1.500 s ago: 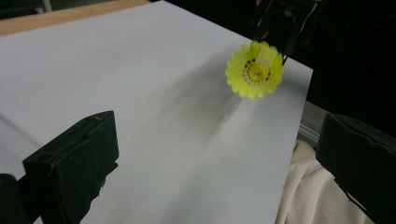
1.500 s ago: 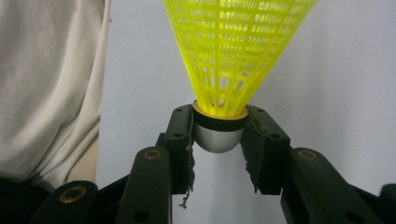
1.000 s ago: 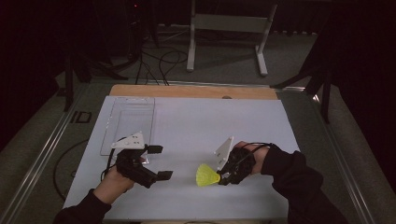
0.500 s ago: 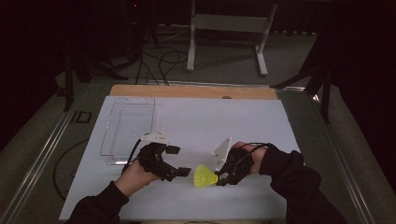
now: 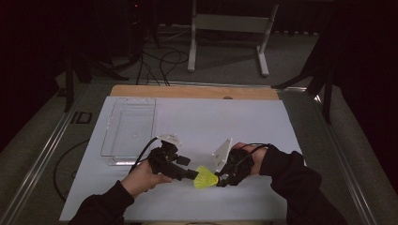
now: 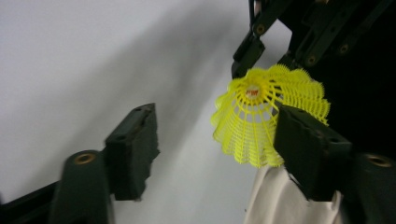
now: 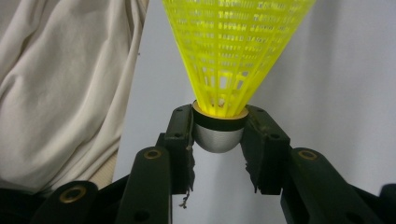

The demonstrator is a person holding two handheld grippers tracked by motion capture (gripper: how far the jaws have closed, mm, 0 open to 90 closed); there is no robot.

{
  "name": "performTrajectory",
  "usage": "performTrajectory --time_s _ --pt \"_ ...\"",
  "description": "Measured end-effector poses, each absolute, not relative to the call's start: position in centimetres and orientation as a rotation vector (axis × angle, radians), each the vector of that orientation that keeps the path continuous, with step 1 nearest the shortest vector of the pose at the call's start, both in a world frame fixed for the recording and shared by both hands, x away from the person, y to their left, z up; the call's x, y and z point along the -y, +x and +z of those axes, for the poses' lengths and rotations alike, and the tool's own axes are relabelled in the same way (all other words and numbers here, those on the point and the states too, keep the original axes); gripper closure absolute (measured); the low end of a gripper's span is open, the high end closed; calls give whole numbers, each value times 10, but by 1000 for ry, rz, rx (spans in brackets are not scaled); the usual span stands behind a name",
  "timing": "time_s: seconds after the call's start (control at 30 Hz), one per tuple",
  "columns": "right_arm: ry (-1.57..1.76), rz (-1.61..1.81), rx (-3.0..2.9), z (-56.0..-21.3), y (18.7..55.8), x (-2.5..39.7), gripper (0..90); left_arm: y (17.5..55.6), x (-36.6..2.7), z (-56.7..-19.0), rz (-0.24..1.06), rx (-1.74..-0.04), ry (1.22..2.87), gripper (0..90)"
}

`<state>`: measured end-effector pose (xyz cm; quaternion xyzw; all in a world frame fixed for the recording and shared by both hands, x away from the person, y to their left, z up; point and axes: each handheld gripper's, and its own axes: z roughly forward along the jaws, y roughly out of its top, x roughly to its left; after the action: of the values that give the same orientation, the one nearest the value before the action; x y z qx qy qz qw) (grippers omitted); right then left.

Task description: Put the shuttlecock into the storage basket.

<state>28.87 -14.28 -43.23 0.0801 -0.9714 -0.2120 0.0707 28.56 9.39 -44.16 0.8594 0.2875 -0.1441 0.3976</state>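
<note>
Right gripper (image 7: 219, 140) is clamped on the cork base of the yellow shuttlecock (image 7: 233, 51), held just above the white table (image 5: 225, 117) near its front edge. Left gripper (image 6: 215, 149) stands wide open, one jaw already beside the skirt — closing there would likely crush the thin mesh, or knock the cork out of a shallow pinch. A clear tray (image 5: 129, 129) lies well apart at the left; nothing blocks the handover.

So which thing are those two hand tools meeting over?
On the white table sheet, near its front edge, the two black tools meet. Between them sits a bright yellow plastic mesh shuttlecock with a grey rounded cork, the only coloured thing there.
</note>
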Motion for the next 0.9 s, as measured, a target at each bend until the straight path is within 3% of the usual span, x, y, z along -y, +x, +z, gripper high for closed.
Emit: performTrajectory --time_s 0.9 --pt "239 -640 2903 -434 289 138 648 304 -68 -458 -617 -670 2257 871"
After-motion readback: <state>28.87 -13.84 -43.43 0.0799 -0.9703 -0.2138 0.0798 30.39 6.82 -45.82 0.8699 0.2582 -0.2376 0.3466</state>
